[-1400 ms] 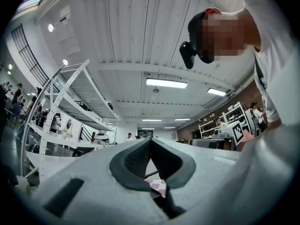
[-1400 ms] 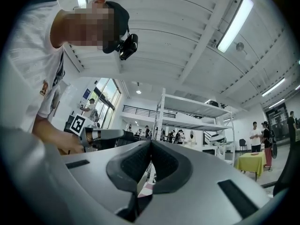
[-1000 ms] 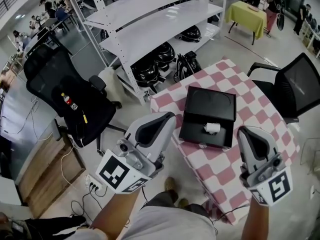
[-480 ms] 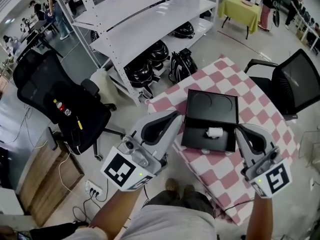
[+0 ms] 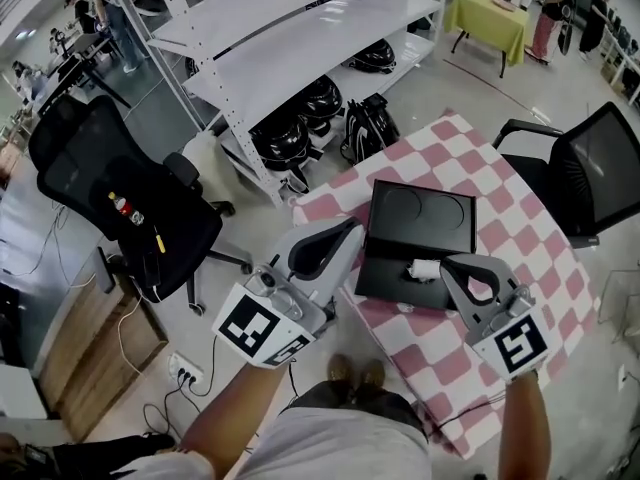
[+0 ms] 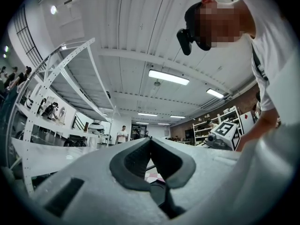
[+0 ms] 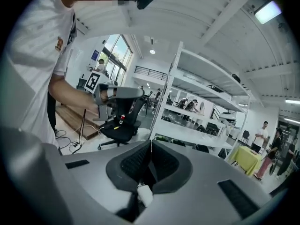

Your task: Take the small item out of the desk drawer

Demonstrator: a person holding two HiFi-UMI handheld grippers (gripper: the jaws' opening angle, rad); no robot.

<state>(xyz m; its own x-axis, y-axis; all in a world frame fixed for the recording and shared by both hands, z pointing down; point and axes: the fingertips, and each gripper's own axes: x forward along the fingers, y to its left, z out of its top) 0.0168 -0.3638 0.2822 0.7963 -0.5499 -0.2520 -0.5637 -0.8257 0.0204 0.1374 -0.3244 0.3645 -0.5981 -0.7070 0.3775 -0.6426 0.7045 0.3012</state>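
Black drawer (image 5: 385, 280) stands pulled open toward me, and the small white item (image 5: 424, 268) lies inside it near its front edge; nothing has been lifted out yet; I judge this to be the approach, before any grasp. My right gripper (image 5: 450, 264) hangs just right of the item over the drawer's front right corner, its pads (image 7: 133, 165) pressed together on nothing; a white scrap shows low behind them, and I cannot tell what it is. My left gripper (image 5: 348, 232) sits at the drawer's left edge, pads (image 6: 133, 161) likewise together and empty. Next, I reckon, the right jaws must part wide enough to straddle the item, then come down on either side of it and close.

Pink-and-white chequered cloth (image 5: 520, 228) covers the table under the drawer; beyond the drawer stand white metal shelves (image 5: 300, 38) with dark helmets (image 5: 290, 143) beneath; a black office chair (image 5: 110, 188) is well to its left, another chair (image 5: 600, 168) to its right.
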